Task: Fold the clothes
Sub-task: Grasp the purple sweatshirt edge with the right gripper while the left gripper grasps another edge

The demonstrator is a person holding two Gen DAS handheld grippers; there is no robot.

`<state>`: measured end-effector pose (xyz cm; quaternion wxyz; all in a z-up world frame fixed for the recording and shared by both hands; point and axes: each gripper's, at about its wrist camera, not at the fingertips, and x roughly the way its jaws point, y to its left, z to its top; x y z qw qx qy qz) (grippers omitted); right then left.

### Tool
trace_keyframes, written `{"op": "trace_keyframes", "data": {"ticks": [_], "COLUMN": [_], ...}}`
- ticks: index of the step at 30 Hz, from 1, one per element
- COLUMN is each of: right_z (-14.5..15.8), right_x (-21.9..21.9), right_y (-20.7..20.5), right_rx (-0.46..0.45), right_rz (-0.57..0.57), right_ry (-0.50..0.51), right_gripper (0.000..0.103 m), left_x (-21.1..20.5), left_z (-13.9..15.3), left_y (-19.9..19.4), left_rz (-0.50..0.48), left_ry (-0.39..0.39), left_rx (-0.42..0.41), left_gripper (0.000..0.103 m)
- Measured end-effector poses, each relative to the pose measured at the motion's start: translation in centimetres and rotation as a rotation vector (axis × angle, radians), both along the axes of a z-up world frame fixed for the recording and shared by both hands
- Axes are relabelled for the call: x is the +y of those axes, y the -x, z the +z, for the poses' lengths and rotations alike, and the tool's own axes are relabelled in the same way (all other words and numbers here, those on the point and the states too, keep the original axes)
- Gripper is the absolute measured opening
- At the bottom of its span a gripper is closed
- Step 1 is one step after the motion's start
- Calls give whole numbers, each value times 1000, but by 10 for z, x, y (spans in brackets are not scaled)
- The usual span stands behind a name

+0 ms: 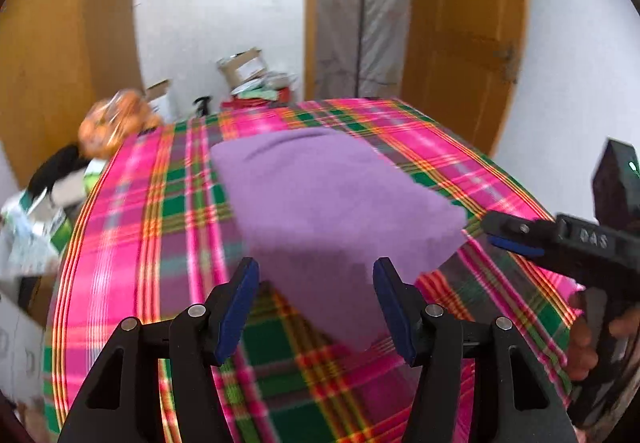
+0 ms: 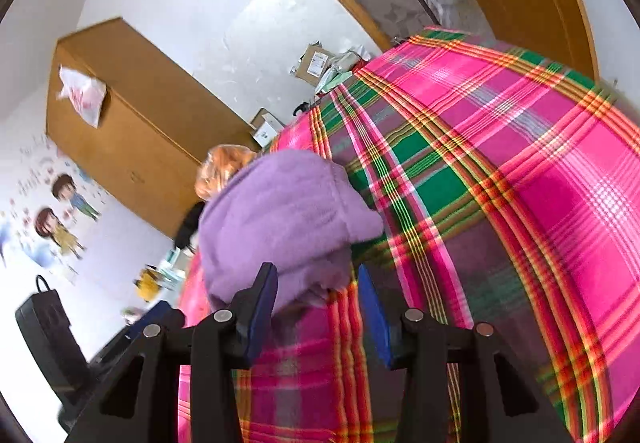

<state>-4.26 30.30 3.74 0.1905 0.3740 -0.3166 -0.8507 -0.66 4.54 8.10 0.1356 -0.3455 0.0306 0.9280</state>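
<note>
Two tools are near the purple garment (image 1: pixel 332 203), and both stand released with the blades apart, grasping nothing. The left tool (image 1: pixel 316 307) has the near corner of the garment between its fingers, not pinched; the right tool (image 2: pixel 318 303) is just beside its edge. The garment lies as a compact, layered bundle on the plaid cloth (image 1: pixel 160 203), so it seems already folded. It looks fleecy, soft, light and limp; I judge a grip at a corner or a thick folded edge is best. On the right tool, seen from the left view, I read "DAS".
</note>
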Motion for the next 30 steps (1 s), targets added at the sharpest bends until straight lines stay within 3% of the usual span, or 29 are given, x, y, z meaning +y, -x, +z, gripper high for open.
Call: {"op": "trace_keyframes", "data": {"ticks": [5,12,14,17,20,30], "right_z": [-16,-26,-26,-22,-15,17], "right_x": [8,4,1,0,-1,-22], "right_y": [29,62,69,72,71,62], "right_rx": [-67,-118,-126,-107,-72,64], "right_rz": [30,53,59,61,56,160], "right_ry": [120,152,145,109,105,200], "right_gripper": [44,44,31,12,8,6], "left_x": [26,42,43,45,45,46], "left_z": [3,-8,-11,-15,-12,-5], "left_y": [9,27,32,33,30,24], "left_rz": [-107,-155,-156,-159,-169,-187], "left_ry": [43,73,77,74,71,14], "left_rx": [-7,-42,-57,-69,-55,-48], "left_gripper": [62,62,62,62,62,62]}}
